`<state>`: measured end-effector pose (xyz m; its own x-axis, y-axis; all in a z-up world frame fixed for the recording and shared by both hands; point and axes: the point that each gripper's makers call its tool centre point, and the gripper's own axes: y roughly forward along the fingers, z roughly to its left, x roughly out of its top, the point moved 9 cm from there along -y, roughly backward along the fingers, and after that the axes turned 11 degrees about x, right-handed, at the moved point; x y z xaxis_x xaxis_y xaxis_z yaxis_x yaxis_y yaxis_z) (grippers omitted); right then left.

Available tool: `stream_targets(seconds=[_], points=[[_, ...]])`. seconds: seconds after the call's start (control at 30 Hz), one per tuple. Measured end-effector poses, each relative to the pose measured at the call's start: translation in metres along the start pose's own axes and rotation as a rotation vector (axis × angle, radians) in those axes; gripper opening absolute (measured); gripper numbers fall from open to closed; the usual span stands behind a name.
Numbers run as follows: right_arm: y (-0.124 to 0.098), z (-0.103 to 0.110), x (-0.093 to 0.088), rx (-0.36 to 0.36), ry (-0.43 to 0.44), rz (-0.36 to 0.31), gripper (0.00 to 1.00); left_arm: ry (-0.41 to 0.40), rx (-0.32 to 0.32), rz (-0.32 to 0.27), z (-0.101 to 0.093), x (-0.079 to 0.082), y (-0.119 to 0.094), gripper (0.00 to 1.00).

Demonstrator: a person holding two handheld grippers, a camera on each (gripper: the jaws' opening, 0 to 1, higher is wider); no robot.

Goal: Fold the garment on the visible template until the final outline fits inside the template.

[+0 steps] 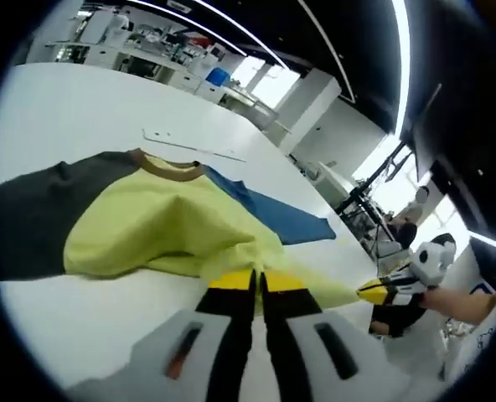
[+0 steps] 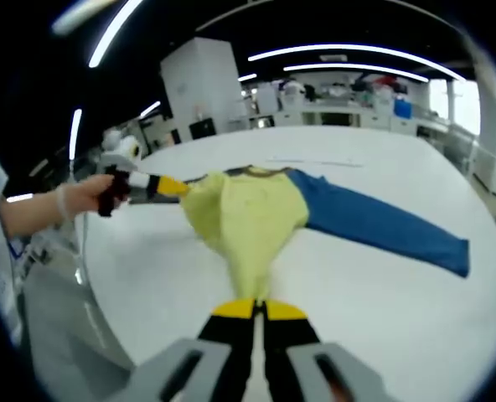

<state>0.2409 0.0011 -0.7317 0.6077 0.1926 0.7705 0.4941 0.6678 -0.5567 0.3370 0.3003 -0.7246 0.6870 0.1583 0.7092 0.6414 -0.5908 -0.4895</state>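
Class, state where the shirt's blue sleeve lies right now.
In the right gripper view the blue sleeve lies flat on the white table, stretching right from the yellow shirt body.

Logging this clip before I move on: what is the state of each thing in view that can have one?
Left tool: shut on the shirt's yellow hem.
Right tool: shut on the yellow hem.
Shirt: partly lifted off the table, yellow body bunched, not folded yet.
Blue sleeve: spread flat on the table.
Dark sleeve: lying on the table.

A white table [image 2: 382, 276] carries a yellow shirt [image 2: 246, 209] with one blue sleeve [image 2: 382, 222] spread flat
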Motion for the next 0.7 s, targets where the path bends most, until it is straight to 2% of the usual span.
stream_targets(seconds=[0.2,0.47,0.7], points=[[0.0,0.001,-0.002,0.0,0.003,0.003,0.0,-0.024,-0.038,0.015,-0.018,-0.007,0.021,0.0],[0.002,0.001,-0.004,0.003,0.011,0.004,0.0,-0.057,-0.038,0.043,-0.02,-0.016,0.051,0.0],[0.004,0.001,-0.004,0.005,0.015,0.005,0.0,-0.058,-0.03,0.06,-0.024,-0.02,0.057,0.01]])
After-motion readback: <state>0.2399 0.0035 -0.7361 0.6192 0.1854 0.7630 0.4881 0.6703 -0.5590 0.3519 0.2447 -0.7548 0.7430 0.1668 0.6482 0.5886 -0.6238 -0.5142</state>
